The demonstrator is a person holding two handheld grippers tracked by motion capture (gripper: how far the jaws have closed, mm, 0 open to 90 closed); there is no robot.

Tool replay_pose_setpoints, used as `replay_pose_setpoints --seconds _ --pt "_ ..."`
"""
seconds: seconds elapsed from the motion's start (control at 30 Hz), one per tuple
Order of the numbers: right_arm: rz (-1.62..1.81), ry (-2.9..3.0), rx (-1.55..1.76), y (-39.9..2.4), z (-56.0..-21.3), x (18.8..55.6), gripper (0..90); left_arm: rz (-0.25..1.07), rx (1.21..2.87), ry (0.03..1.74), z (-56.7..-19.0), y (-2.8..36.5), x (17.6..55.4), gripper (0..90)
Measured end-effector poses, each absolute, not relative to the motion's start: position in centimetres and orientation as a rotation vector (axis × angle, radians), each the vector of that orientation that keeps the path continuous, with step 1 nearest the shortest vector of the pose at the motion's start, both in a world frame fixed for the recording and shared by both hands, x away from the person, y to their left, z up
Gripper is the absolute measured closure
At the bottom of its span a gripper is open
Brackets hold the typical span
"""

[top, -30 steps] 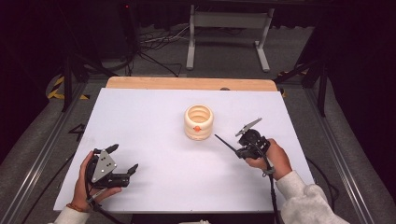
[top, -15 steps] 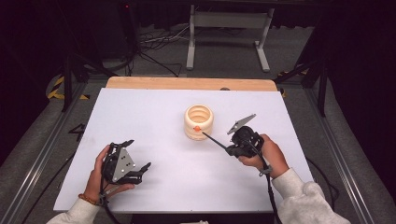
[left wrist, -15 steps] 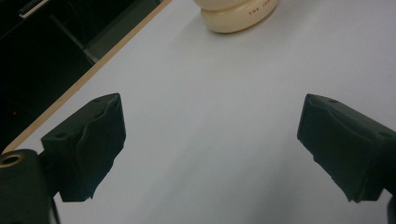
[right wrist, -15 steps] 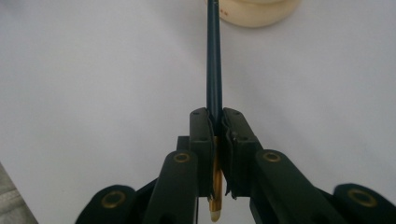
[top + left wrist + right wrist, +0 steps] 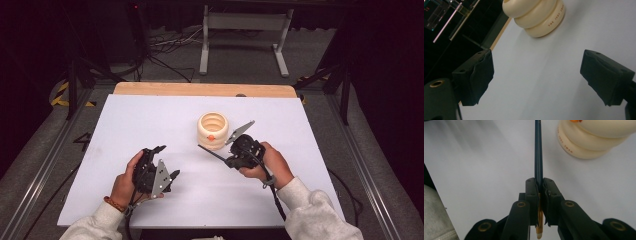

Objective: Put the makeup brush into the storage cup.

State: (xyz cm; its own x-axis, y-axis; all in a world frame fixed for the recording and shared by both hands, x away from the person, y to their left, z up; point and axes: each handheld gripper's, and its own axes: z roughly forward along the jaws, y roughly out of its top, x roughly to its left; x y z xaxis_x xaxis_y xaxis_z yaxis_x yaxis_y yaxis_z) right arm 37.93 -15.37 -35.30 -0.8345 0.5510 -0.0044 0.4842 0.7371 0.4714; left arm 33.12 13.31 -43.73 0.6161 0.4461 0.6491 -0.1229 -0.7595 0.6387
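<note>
Now the right hand-held gripper clamps a pen pointing beside the holder; the left hand-held gripper, wide open, sits farther away.

Cream ribbed holder: short, round, stacked-ring profile, open at the top, stood upright on the white table, just above centre of the high view. A small orange mark is seen on its near side. Small printed lettering is visible on the lowest ring in the left gripper view, at top centre, and in the right gripper view, at upper right.

Thin dark pen: long, slim, with a gold-coloured end seen at bottom centre of the right gripper view. It is clamped between the jaws of the right gripper, with its tip pointed up-left just beside the holder's base.
</note>
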Motion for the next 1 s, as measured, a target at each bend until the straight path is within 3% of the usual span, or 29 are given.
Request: replay_pose_setpoints --seconds 0.4,0.67,1.0 --pt "0.663 2.858 0.740 -11.2 -35.6 38.0 84.1 1.343 2.179 0.075 -44.1 11.6 32.6 16.6" --pt "0.643 2.878 0.670 -8.3 -35.8 37.9 84.1 1.507 2.134 -0.011 -44.6 11.3 31.9 23.8" --pt "0.635 2.889 0.654 -6.9 -36.4 38.0 84.1 1.559 2.162 -0.114 -45.2 11.0 31.4 52.1"
